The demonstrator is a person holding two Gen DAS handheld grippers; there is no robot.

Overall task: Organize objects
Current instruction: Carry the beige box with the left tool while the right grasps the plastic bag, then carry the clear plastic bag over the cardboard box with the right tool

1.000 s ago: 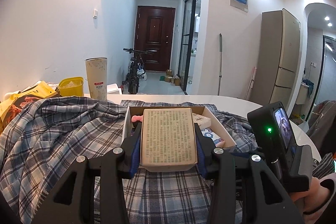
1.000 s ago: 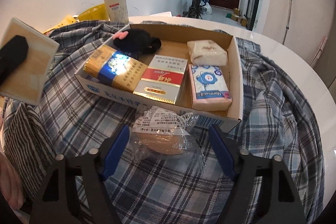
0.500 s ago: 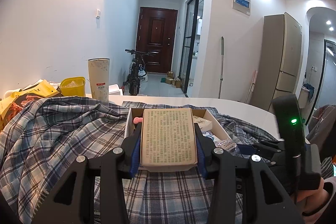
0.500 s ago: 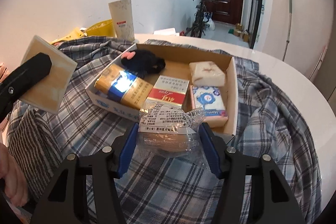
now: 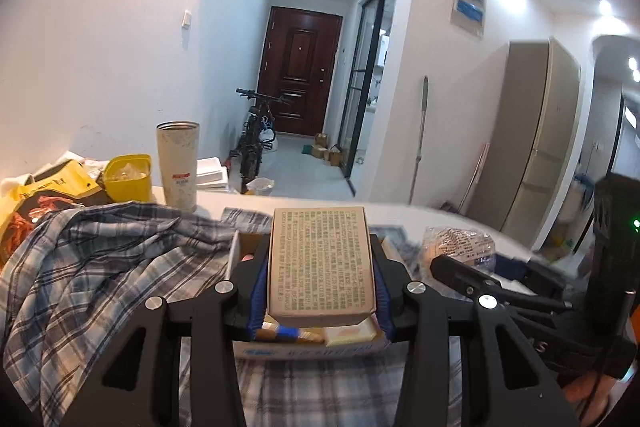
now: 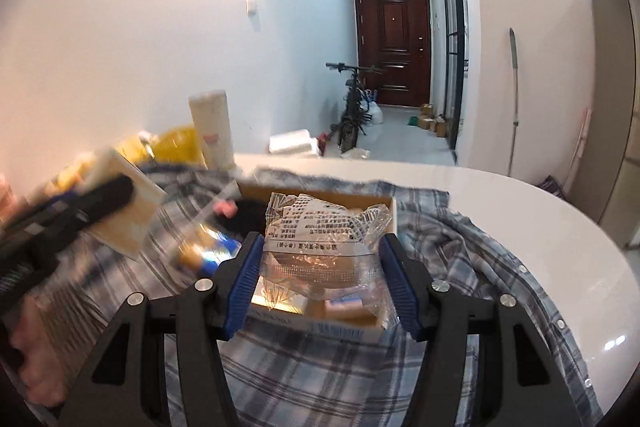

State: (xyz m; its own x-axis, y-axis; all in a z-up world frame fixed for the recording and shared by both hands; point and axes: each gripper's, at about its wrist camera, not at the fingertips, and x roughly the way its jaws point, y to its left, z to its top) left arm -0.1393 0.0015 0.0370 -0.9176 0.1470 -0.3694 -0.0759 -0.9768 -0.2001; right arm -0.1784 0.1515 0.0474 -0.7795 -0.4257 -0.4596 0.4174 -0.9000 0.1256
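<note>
The left gripper [image 5: 320, 291] is clamping a flat tan printed box [image 5: 321, 267] by its long sides, fingers closed on it, and its long axis is running straight ahead along them. The right gripper [image 6: 320, 283] is pinching a clear crinkled packet [image 6: 322, 251] with a round brownish thing inside, fingers closed part-way around the soft wrapper. Taking the open cardboard box [image 6: 344, 329] as the landmark: it is sitting on a plaid shirt [image 6: 460, 267] spread over the white surface [image 6: 520, 211], and both loads are hanging above its near edge, the packet over the near right part, the tan box over the near left. Its floor is already looking crowded. Judging from this, either load needs only a short drop forward and down; which hand is nearer is too close to call.
</note>
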